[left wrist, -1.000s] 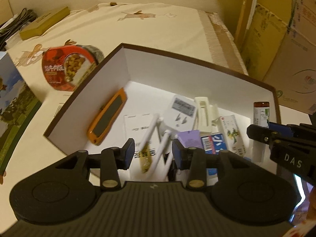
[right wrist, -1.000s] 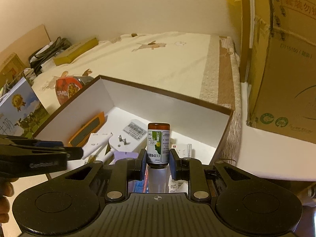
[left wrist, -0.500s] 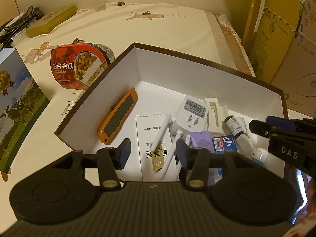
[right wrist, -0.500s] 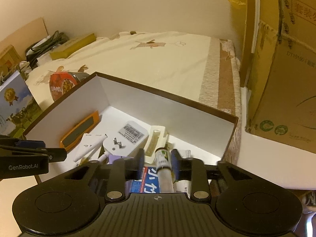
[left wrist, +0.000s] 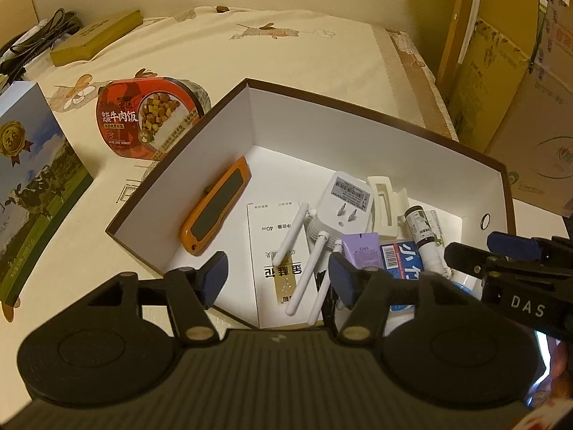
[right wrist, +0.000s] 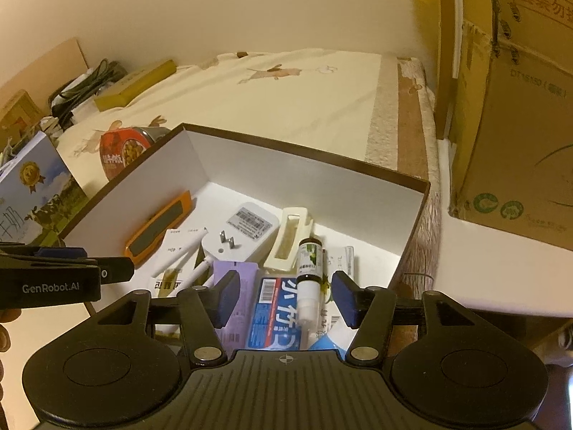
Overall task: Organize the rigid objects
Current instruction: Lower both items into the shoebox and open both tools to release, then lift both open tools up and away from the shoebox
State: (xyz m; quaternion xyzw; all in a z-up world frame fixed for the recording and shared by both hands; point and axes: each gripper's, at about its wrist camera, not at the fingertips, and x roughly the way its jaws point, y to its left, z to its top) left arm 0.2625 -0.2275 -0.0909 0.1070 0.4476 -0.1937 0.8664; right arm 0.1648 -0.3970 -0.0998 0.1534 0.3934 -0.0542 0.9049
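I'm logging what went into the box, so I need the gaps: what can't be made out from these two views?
- Blue carton, right wrist view: its near end is hidden by the right gripper body; label cut off.
- Purple packet, left wrist view: partly hidden behind a left gripper pad; print too small.
- Small bottle, right wrist view: label text too small to read.
- Box near wall: hidden under both grippers.

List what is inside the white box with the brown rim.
Inside the box: an orange case against the side wall, a white plug adapter, white antennas, a leaflet, a cream clip, a purple packet, a blue carton, a spray bottle. The near corner is covered.
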